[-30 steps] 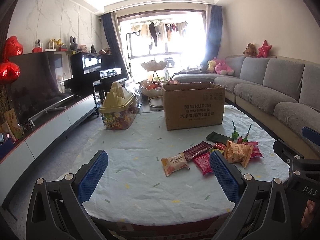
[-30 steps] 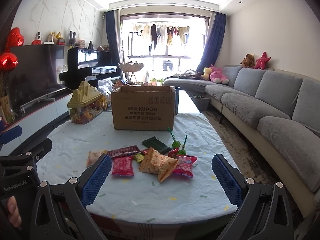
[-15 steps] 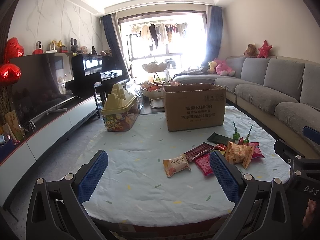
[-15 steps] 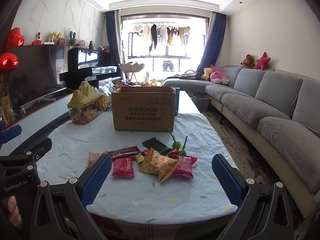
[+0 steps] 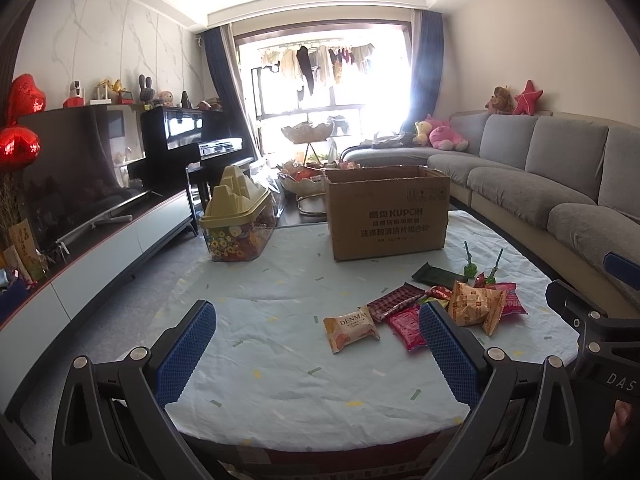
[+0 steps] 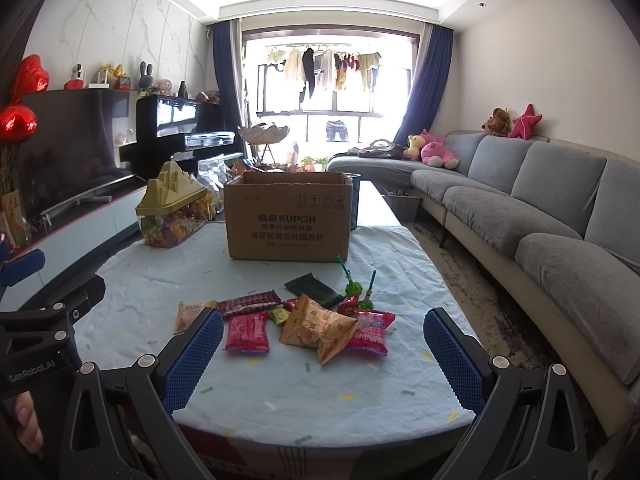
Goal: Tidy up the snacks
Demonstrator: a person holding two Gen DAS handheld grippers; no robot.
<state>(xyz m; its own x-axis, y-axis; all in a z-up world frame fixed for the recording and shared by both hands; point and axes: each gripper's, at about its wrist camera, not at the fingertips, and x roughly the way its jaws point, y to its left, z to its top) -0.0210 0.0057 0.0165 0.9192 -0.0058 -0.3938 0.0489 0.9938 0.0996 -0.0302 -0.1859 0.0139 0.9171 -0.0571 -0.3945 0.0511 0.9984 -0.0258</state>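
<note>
My left wrist camera looks forward between the spread fingers of my left gripper point(image 5: 316, 336) from the near edge of the tabletop point(image 5: 280, 376), low, facing the window, with the cardboard box point(image 5: 386, 216) ahead and slightly right. My right wrist camera sits just beside it to the right at the same height, behind my right gripper point(image 6: 322, 342). Both views share the box, the snack pile point(image 6: 304, 320) and the sofa point(image 6: 540, 216).
</note>
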